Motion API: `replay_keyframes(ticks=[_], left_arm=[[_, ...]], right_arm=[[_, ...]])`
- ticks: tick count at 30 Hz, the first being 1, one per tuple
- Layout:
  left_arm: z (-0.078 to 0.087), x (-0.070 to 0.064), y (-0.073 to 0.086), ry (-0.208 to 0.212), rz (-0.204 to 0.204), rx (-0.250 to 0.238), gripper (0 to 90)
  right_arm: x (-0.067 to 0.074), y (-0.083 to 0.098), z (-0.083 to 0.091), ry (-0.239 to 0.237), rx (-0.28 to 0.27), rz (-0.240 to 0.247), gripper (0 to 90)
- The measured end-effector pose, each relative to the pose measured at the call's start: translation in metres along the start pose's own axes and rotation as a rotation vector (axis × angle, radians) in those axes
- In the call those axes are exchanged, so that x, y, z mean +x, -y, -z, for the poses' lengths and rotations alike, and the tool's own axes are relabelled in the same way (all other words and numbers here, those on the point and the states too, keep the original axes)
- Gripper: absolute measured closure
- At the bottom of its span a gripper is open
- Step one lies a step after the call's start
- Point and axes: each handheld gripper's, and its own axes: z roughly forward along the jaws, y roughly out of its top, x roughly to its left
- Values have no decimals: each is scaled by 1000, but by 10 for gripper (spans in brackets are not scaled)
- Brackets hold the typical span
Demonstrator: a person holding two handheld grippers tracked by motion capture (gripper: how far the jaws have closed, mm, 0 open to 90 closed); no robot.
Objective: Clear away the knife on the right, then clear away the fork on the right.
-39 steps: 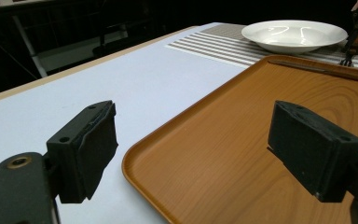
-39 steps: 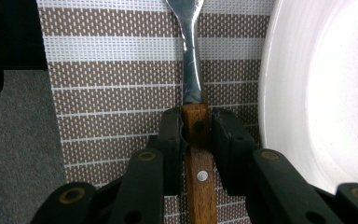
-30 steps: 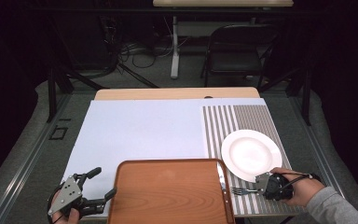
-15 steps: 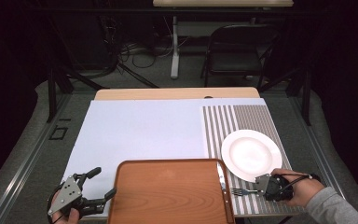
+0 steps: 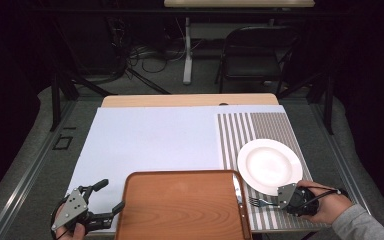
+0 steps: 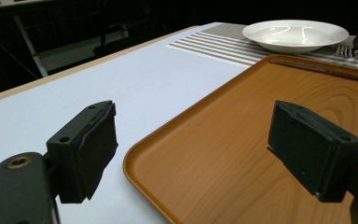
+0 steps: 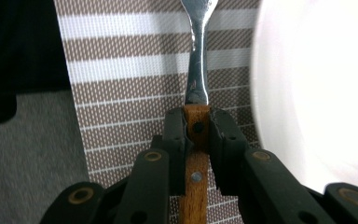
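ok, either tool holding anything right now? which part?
The right tool is clamped on the fork by the top of its wooden handle, just below the metal neck. The left tool is open and holds nothing.

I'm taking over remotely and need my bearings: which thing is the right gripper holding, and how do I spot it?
Find the striped placemat on the table's right side, with the white plate on it. Just in front of the plate, beside the wooden tray, lies a fork. The right gripper is shut on its wooden, riveted handle, and its metal tines point toward the tray.
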Motion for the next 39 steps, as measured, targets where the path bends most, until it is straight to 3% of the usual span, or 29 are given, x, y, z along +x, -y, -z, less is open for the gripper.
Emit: replay_keyframes(ticks=[4,8,12,18,24,39], left_arm=[[0,0,0,-1,0,0,152],[0,0,0,0,-1,1,152],[1,0,0,-6,6,-1,152],[1,0,0,-6,1,1,152],[1,0,0,-8,4,-2,152],[1,1,0,-10,8,-3,152]], right_arm=[[2,-1,8,20,-57,-80,778],[4,-1,17,8,-150,-196,778],[2,2,22,33,-230,-269,779],[8,4,27,60,-273,-387,778],[15,5,30,78,-315,-466,778],[21,-4,36,66,-429,-670,779]])
